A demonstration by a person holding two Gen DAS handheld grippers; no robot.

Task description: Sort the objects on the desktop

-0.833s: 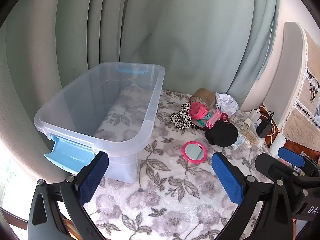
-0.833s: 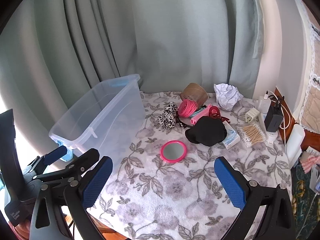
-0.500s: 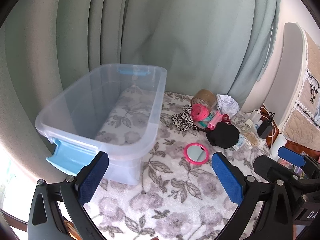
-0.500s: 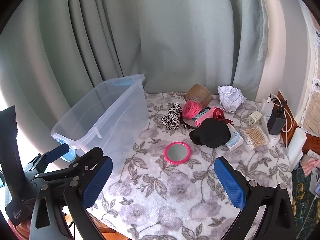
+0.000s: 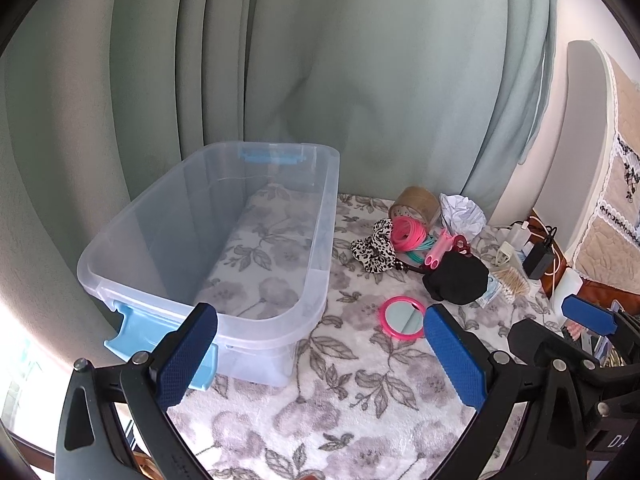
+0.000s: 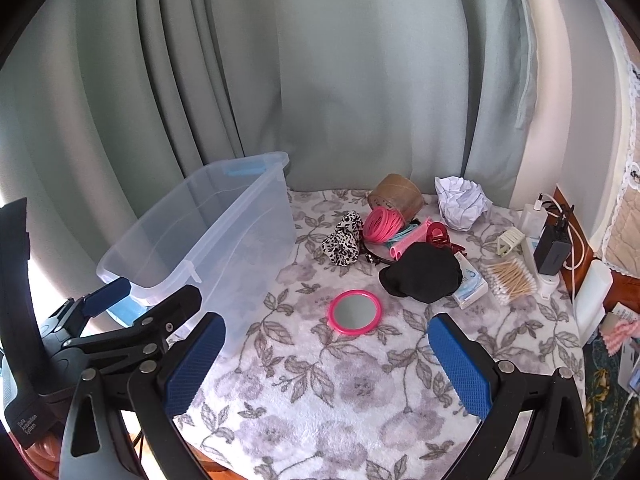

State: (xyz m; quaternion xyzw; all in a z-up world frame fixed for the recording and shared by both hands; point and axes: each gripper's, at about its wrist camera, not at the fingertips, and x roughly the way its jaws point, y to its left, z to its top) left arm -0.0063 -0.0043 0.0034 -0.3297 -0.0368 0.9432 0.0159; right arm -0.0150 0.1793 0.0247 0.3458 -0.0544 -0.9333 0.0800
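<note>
Both sets of tongs hang spread wide over the near edge of the counter [image 6: 320,400], which wears a white fleecy cover printed with grey flowers. Nothing sits between the blue pads of the left tongs [image 5: 320,354], and the right tongs [image 6: 326,364] gape just as empty.

On the left stands the clear plastic storage bin with pale blue latches [image 5: 320,240], and there is nothing in it; the flowered cover shows straight through its floor.

Just right of the bin's near corner lies the round pink-rimmed hand mirror [image 6: 355,312], flat, glass up, apart from everything else. Beyond it sits the heap: a soft black cap [image 6: 424,276], a leopard-print fabric scrunchie [image 6: 344,242], a bunch of pink plastic hoops [image 6: 382,224], pink and teal hair clips [image 6: 408,238], and a brown roll of packing tape [image 6: 396,196] lying on its side at the far end. A crumpled ball of white paper [image 6: 460,202] rests to the tape's right. Right of the cap, a bundle of wooden cotton swabs [image 6: 510,280] lies beside a small blue-and-white packet [image 6: 470,284].
</note>
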